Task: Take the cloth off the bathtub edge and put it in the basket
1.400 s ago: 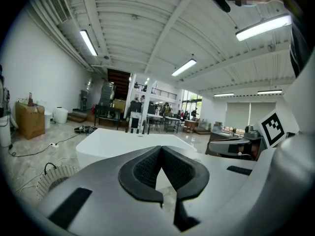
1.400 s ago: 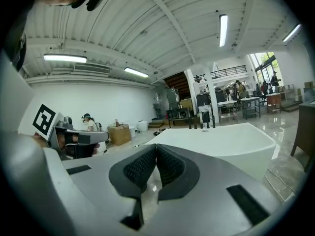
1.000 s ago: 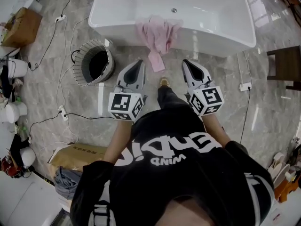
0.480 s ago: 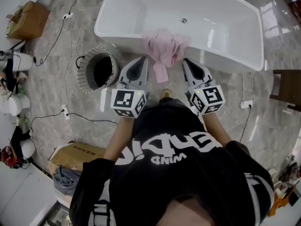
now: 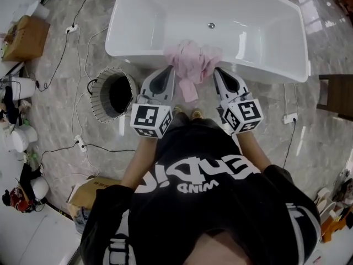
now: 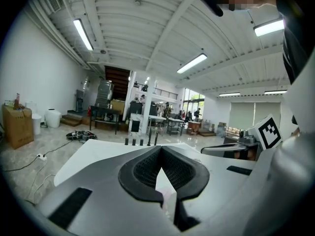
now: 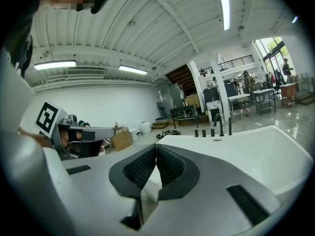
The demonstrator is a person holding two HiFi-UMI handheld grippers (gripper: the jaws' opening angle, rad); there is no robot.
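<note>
A pink cloth point(image 5: 190, 62) is draped over the near rim of the white bathtub point(image 5: 265, 73), with one end hanging down the outer wall. My left gripper point(image 5: 169, 69) is shut and empty; its tip is just left of the cloth. My right gripper point(image 5: 217, 70) is shut and empty too, just right of the cloth. The round slatted basket point(image 5: 113, 93) stands on the floor to the left of my left gripper. In the left gripper view the shut jaws point(image 6: 159, 150) point over the tub rim point(image 6: 98, 154). The right gripper view shows shut jaws point(image 7: 156, 146) before the tub point(image 7: 256, 151).
Cables and power strips point(image 5: 77, 142) trail over the marble floor on the left. A cardboard box point(image 5: 25, 35) and white containers point(image 5: 16, 84) sit at far left. A dark wooden chair point(image 5: 336, 95) stands right of the tub. The person's feet point(image 5: 185, 113) are close to the tub.
The person has stepped toward the bathtub. Both shut grippers have come forward with them and their tips now flank the hanging cloth at the rim.
</note>
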